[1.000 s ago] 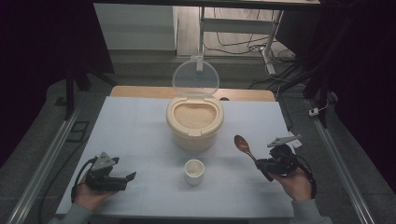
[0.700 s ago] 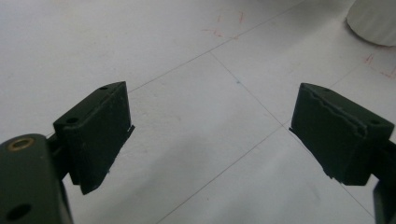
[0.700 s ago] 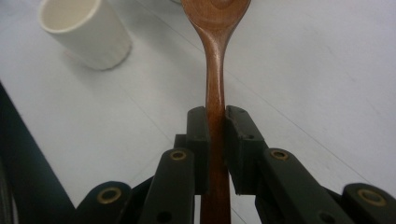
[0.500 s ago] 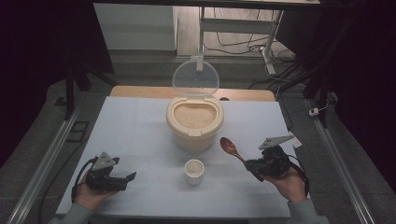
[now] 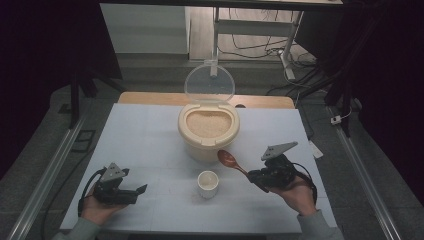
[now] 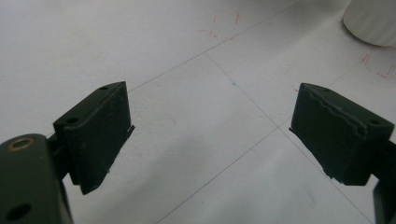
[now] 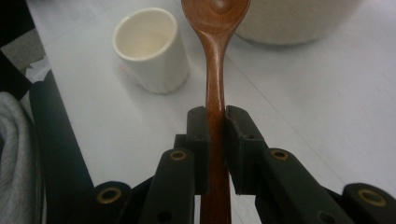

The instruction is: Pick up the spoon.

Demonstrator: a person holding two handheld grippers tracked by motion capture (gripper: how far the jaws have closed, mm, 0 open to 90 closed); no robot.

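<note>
On my desk (image 5: 150, 130) I count 1 wooden spoon (image 5: 231, 161), 1 white cup (image 5: 207, 183), 1 rice container (image 5: 208, 131) with 1 clear lid (image 5: 209, 84), and my 2 grippers, left (image 5: 141, 190) and right (image 5: 255, 177).

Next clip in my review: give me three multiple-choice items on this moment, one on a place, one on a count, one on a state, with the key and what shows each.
1. Where is the wooden spoon?
A. Lying in the rice
B. Clamped in the right gripper
C. Inside the cup

2. How many cups stand on the table?
A. One
B. Two
C. Three

3. How is the rice container?
A. Lid shut
B. Tipped over
C. Upright, lid raised

Key: 1 B, the jaws press on the spoon's handle in the right gripper view. 2 A, a single white cup stands in front of the container. 3 C, the clear lid stands up behind the exposed rice.
</note>
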